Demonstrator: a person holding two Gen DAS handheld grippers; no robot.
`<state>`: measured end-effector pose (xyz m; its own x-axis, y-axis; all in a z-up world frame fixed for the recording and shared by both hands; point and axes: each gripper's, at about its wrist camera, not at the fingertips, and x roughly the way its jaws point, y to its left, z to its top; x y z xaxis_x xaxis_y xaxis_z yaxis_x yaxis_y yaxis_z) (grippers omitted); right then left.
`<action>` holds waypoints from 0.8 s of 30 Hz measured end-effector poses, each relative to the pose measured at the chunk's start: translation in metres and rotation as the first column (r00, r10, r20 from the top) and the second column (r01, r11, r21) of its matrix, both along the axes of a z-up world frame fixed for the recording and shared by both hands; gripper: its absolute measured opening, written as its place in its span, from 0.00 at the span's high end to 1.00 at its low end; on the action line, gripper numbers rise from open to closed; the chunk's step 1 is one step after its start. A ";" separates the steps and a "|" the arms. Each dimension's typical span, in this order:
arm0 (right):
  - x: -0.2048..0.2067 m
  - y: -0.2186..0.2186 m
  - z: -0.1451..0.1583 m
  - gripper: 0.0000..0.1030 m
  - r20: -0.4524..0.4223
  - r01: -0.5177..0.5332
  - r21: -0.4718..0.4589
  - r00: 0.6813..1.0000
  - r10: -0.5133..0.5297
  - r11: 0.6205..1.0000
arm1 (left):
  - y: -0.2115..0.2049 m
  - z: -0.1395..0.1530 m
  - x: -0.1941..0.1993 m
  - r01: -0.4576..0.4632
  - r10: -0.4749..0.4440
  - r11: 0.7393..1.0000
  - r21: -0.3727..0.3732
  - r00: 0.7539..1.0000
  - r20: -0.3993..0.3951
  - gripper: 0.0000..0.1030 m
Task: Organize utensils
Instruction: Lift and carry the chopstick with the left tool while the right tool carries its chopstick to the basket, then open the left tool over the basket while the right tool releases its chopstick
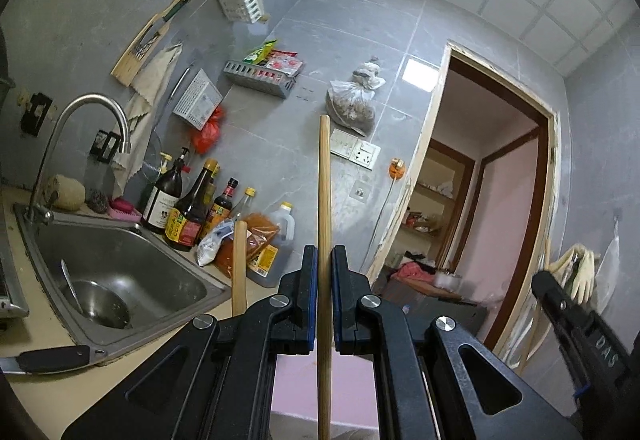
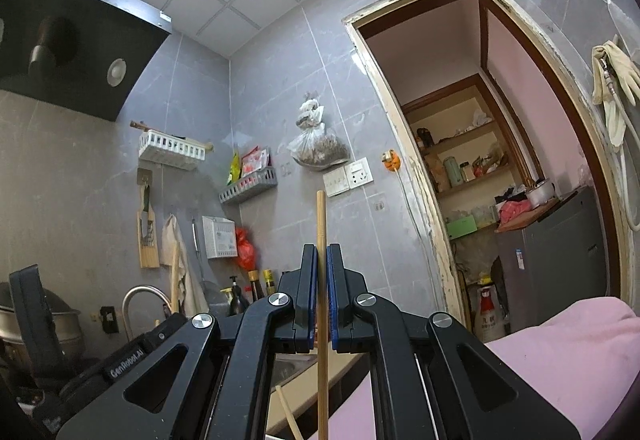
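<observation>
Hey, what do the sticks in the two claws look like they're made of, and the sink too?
Stick in the left claw: likely bamboo or wood, pale tan, matte, faint lengthwise grain. Stick in the right claw: same look. Sink: stainless steel by its grey brushed sheen and soft reflections.

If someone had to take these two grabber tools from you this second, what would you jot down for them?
Left gripper: jaws shut on an upright wooden chopstick, its tip rising above the jaws.
Right gripper: jaws shut on a second wooden chopstick, also upright.
Another wooden stick stands just left of the left gripper; what it belongs to I cannot tell.
A metal ladle lies in the sink, and a black-handled utensil lies at the sink's front edge.
Done: one chopstick in each gripper. Left: put both away, perhaps in the white wall basket, then the ladle and the black-handled utensil.
</observation>
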<state>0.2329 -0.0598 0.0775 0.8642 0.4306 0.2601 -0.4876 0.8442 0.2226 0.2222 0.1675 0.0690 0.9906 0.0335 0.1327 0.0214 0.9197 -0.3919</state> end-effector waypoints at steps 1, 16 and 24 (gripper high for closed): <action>0.000 0.001 -0.001 0.97 -0.003 0.000 -0.006 1.000 0.000 1.000 | -0.002 -0.001 0.000 0.002 -0.002 1.000 0.009 1.000 -0.006 0.96; -0.009 0.008 -0.002 0.94 0.011 0.005 -0.042 1.000 -0.005 0.999 | 0.001 -0.010 -0.007 0.102 -0.103 0.994 -0.034 0.994 -0.047 0.74; -0.022 0.005 0.008 0.77 0.046 0.024 -0.039 0.999 -0.022 0.999 | -0.006 0.005 -0.020 0.111 -0.112 0.994 -0.019 0.993 -0.034 0.63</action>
<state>0.2114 -0.0549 0.0854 0.8615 0.4216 0.2831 -0.4771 0.8628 0.1670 0.2024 0.1613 0.0737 0.9923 -0.0755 0.0986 0.1096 0.9057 -0.4095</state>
